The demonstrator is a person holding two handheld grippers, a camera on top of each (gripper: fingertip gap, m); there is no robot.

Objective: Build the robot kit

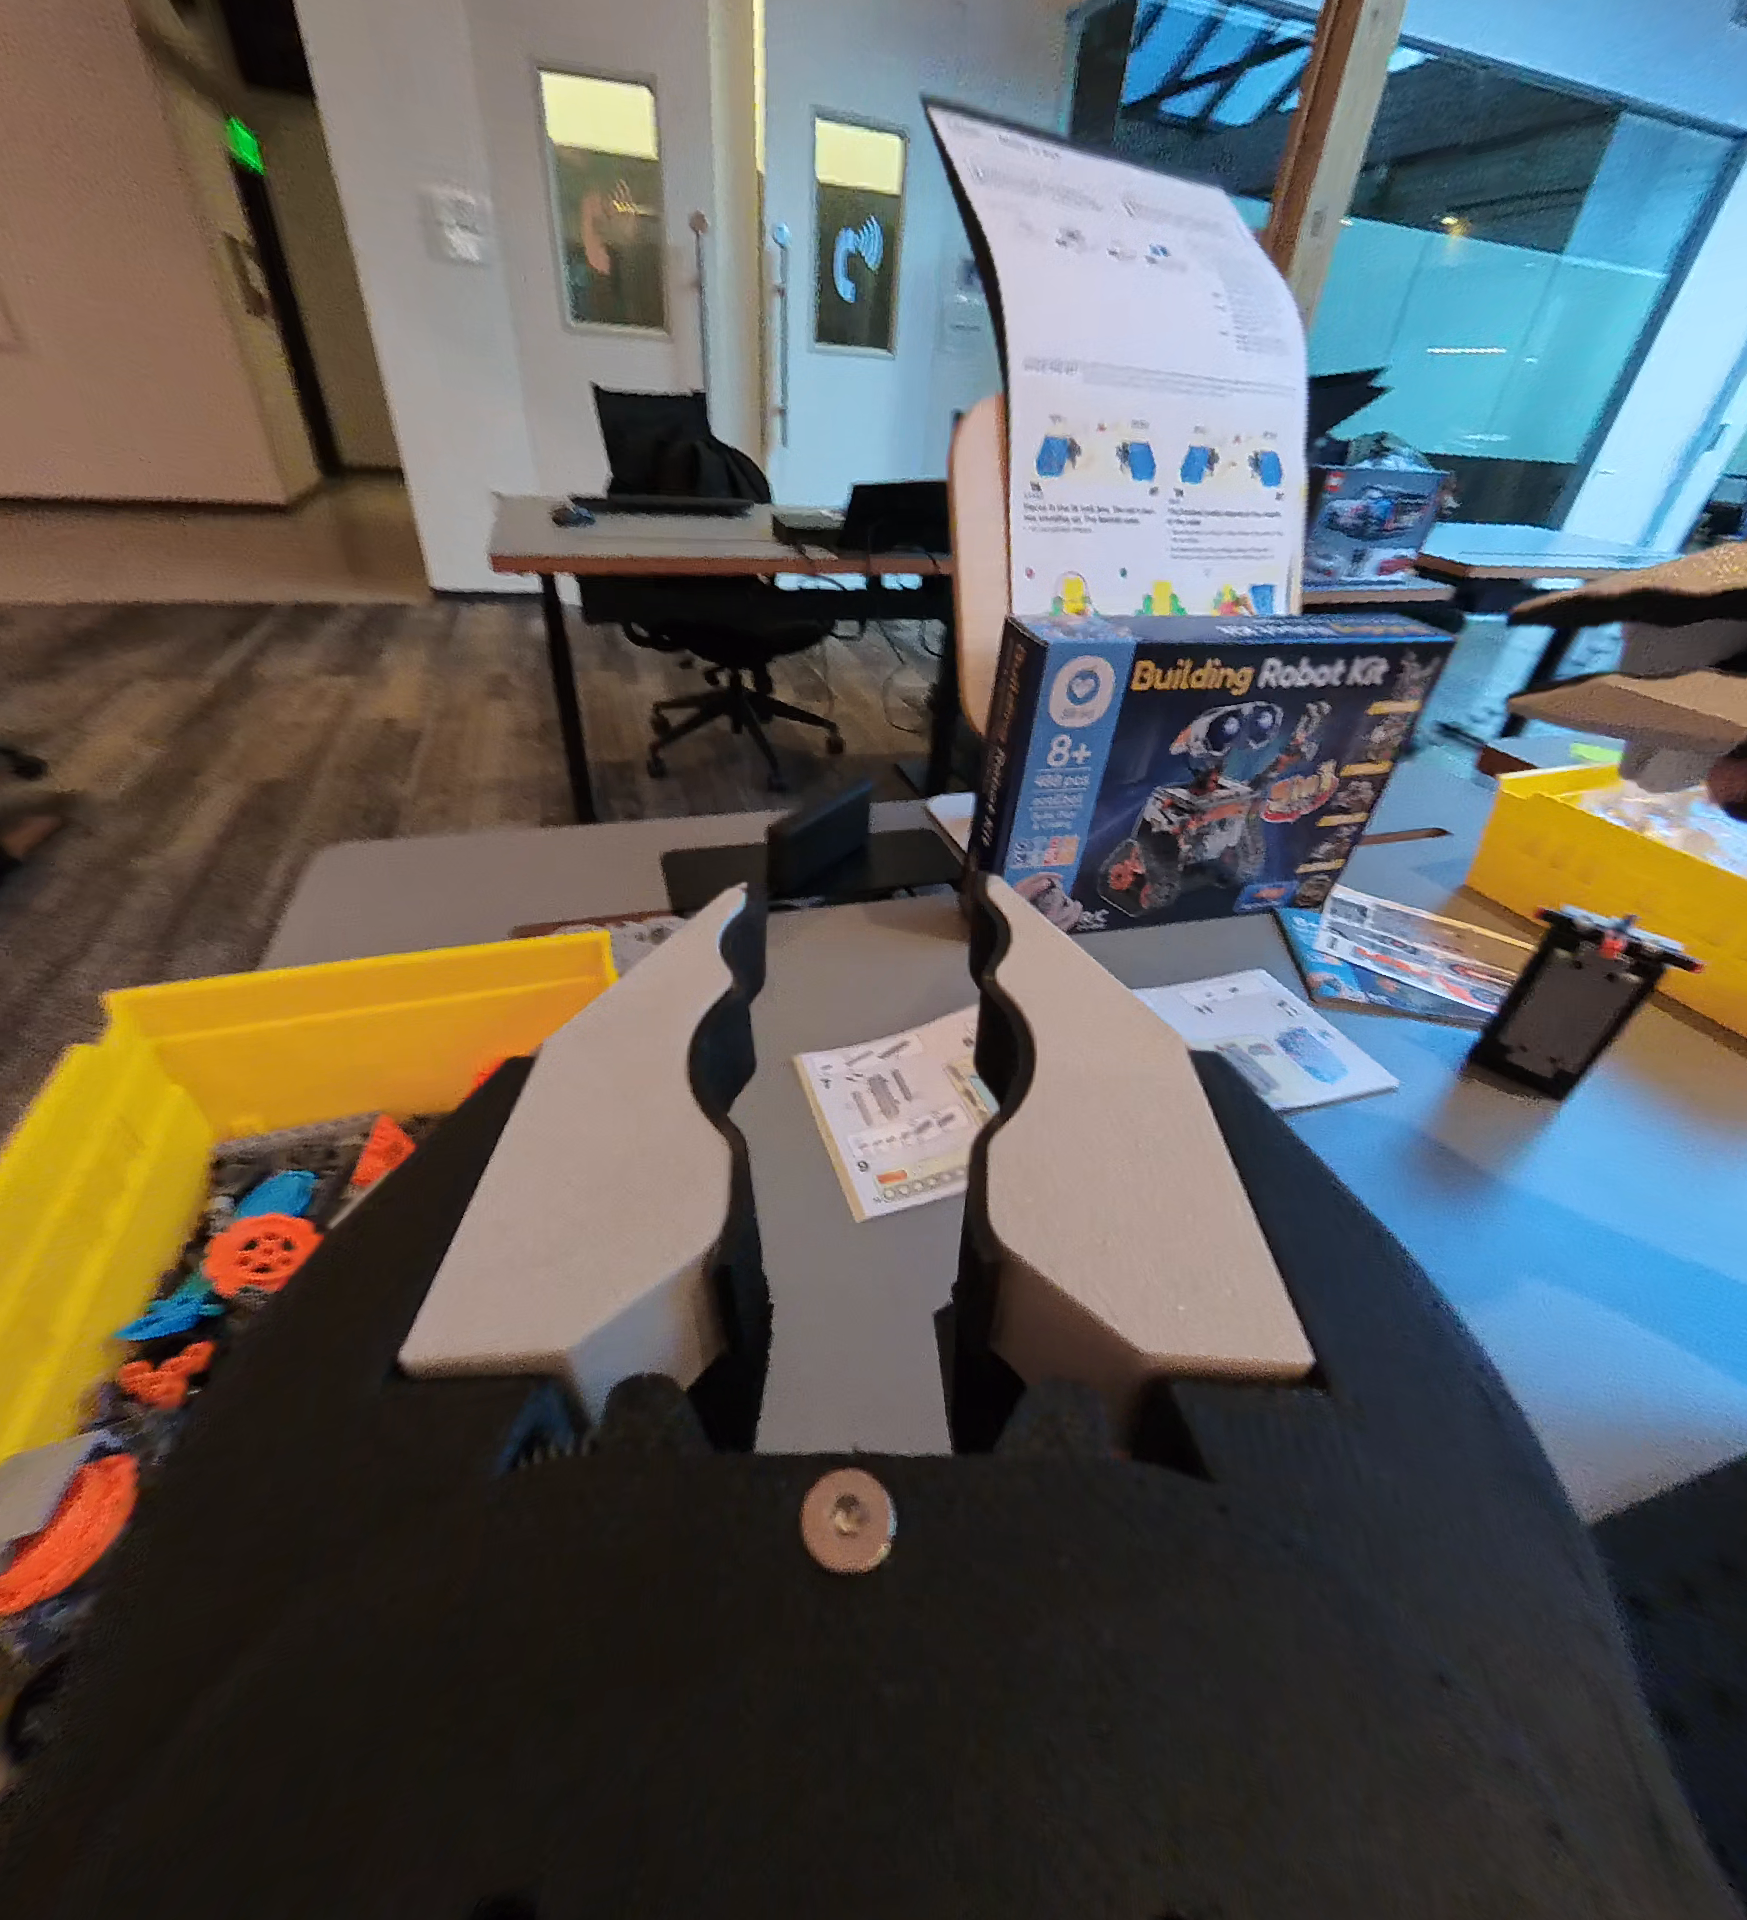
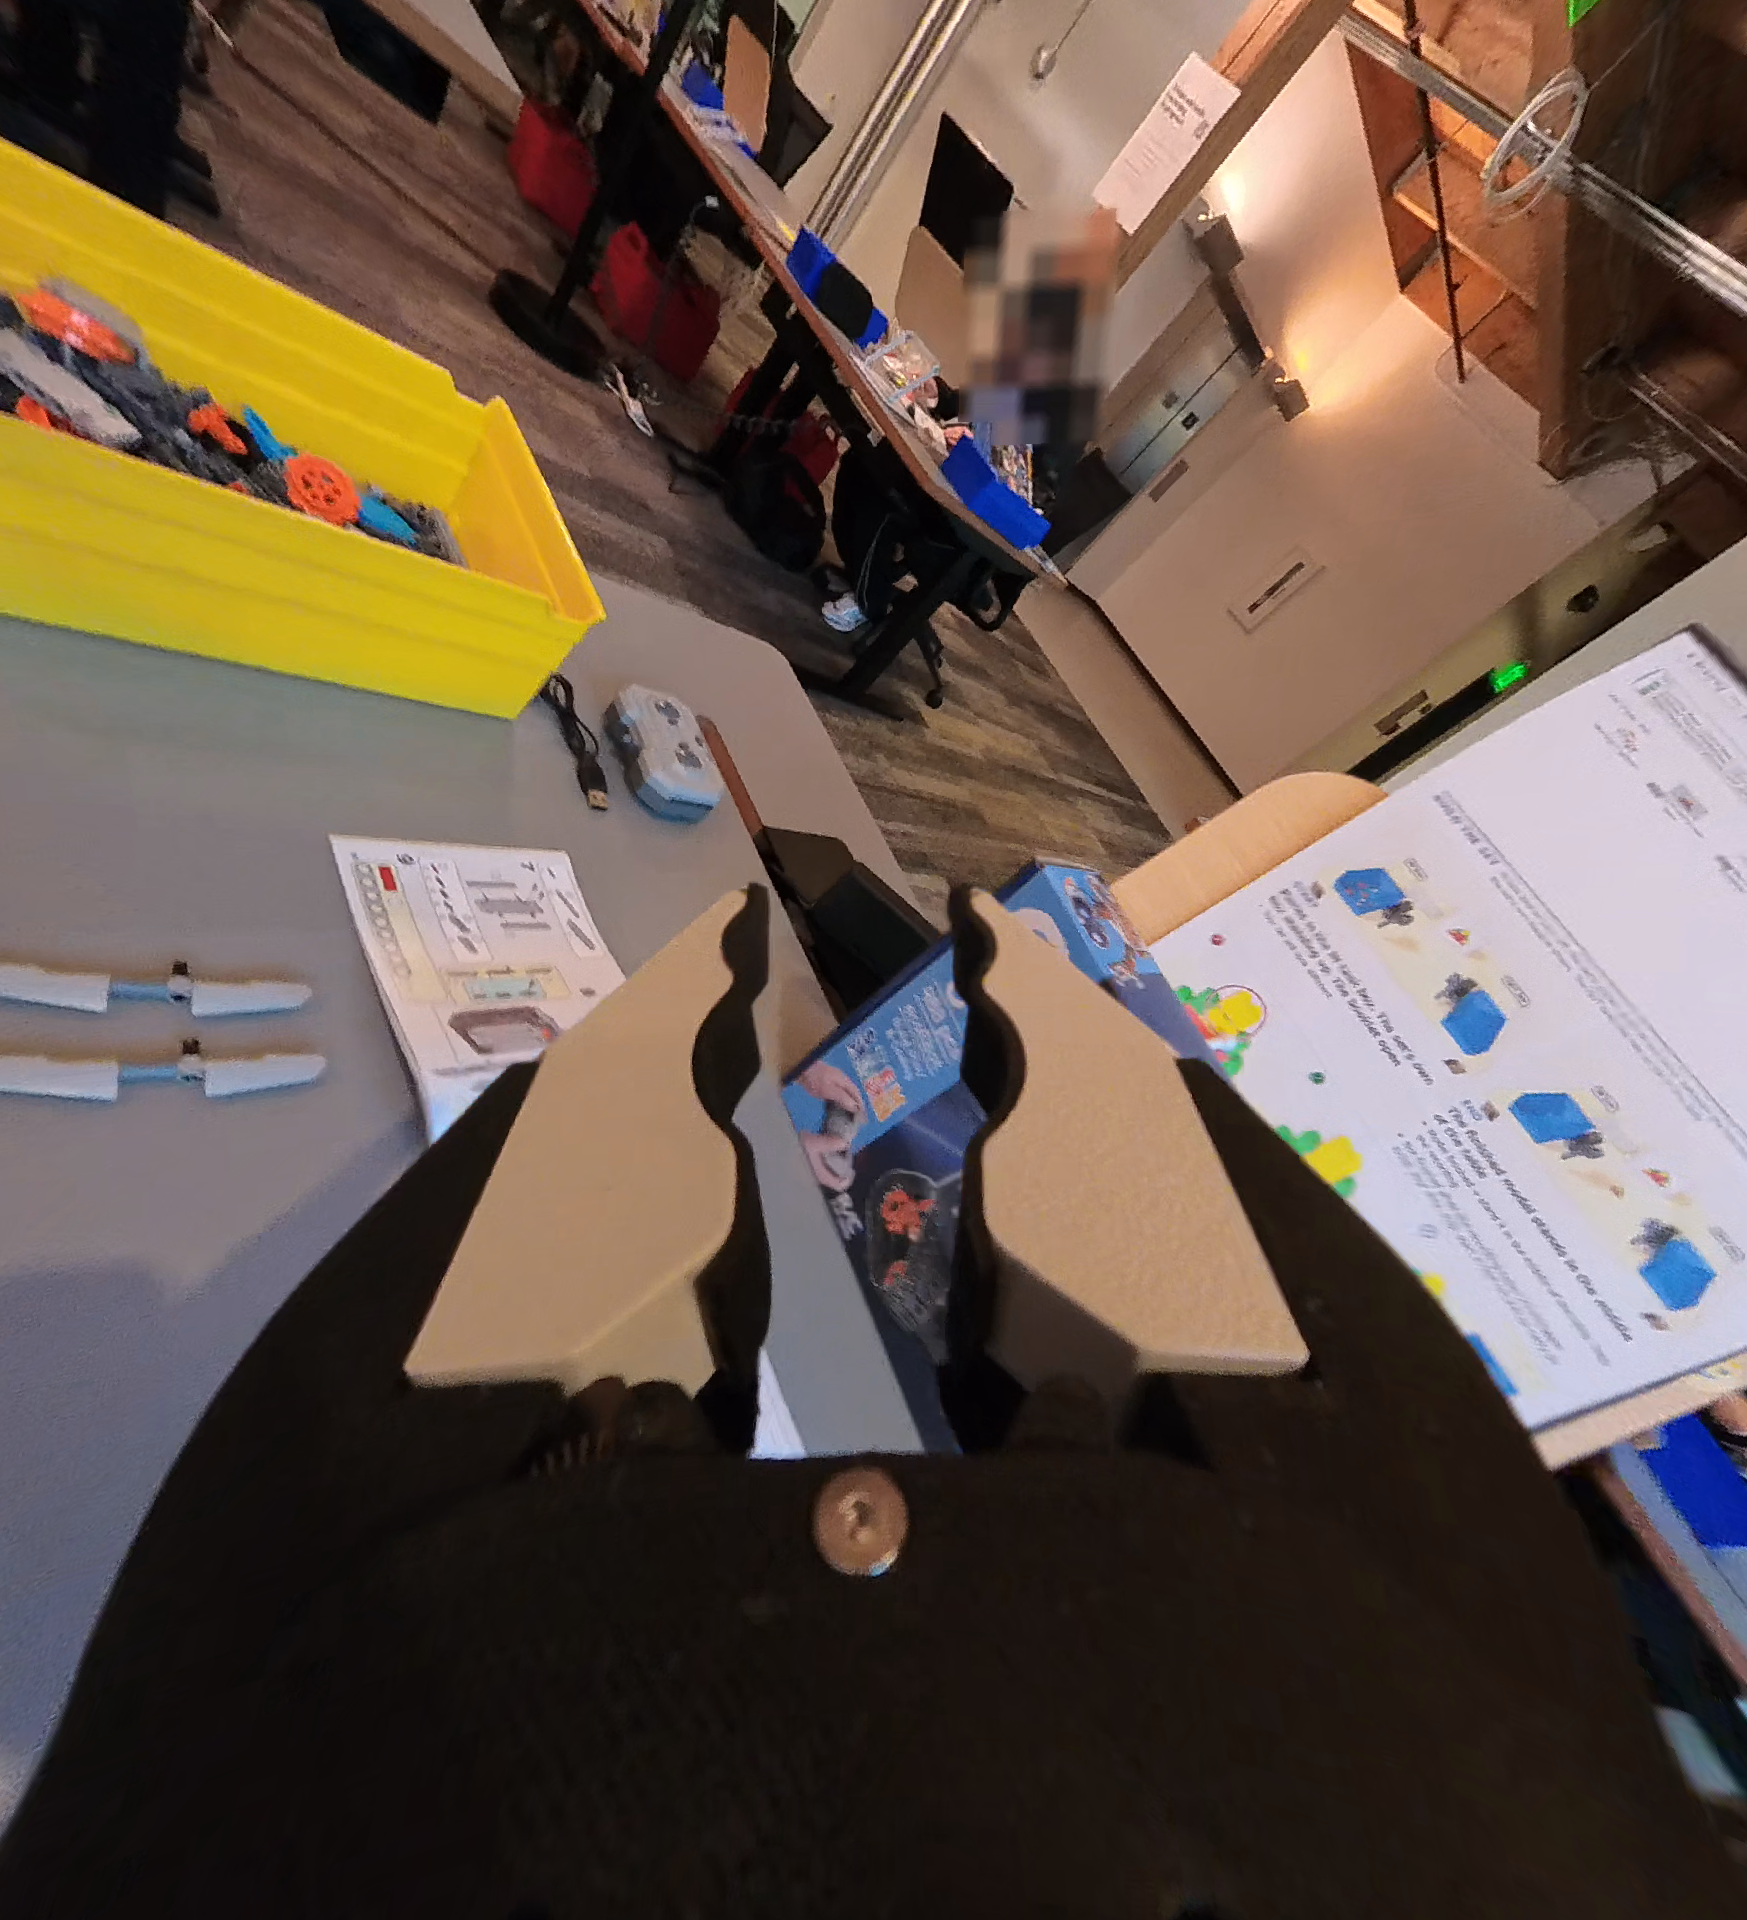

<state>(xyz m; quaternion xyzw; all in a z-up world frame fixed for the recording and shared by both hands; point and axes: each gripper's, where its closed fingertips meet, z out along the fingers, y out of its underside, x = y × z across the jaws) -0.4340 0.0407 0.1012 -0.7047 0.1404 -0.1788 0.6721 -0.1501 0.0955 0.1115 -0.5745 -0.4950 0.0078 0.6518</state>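
I am holding my left gripper (image 1: 861, 925) above the grey table (image 1: 1575, 1195), its jaws parted and gripping nothing. An instruction booklet (image 1: 895, 1112) is lying just below its fingertips, the yellow bin (image 1: 349, 997) of parts sitting at its left. I am holding my right gripper (image 2: 858, 914) with jaws parted too, also empty, the kit box (image 2: 884, 1081) showing between its fingers.

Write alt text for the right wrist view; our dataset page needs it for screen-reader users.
The right gripper hangs open and empty above a grey table, over a blue toy kit box. To its left lie an instruction booklet, two grey-and-blue assemblies and a yellow bin of parts.
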